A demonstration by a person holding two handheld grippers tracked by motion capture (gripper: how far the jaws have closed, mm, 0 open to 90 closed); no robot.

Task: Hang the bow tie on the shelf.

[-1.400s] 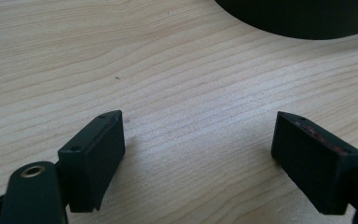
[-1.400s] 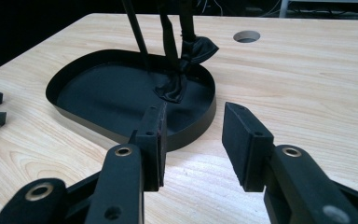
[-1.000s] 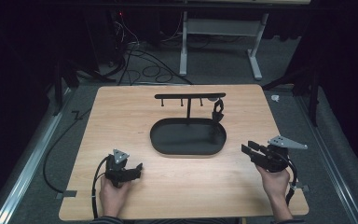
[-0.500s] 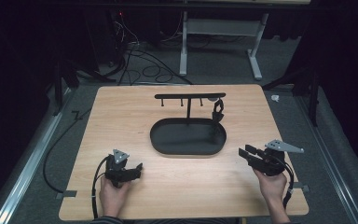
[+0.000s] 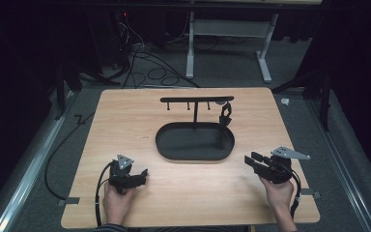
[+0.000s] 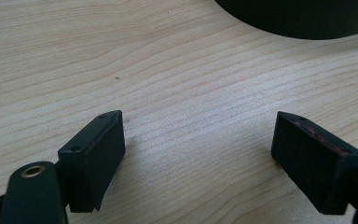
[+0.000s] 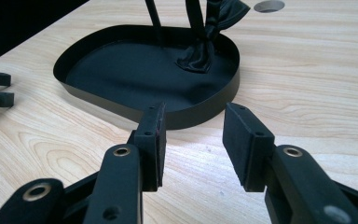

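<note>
Currently the black ribbon bow (image 5: 226, 115) hangs from the right end of the stand's crossbar (image 5: 196, 100), its tail draping down to the black oval tray (image 5: 194, 156) mid-surface, toward the far edge. Judged soft, light, limp fabric: it should crumple under a pinch and slide off its peg easily; best taken at the knot (image 7: 213, 18), where the cloth is thickest. Stand post looks thin, so a sideways tug could tip it.

Right gripper (image 5: 254, 159) rests near the right edge, aimed at the tray; fingers (image 7: 246, 140) roughly half apart, nothing between them.

Left gripper (image 5: 141, 175) sits by the near-left corner; fingers (image 6: 95, 156) spread wide over bare wood, gripping nothing.
</note>
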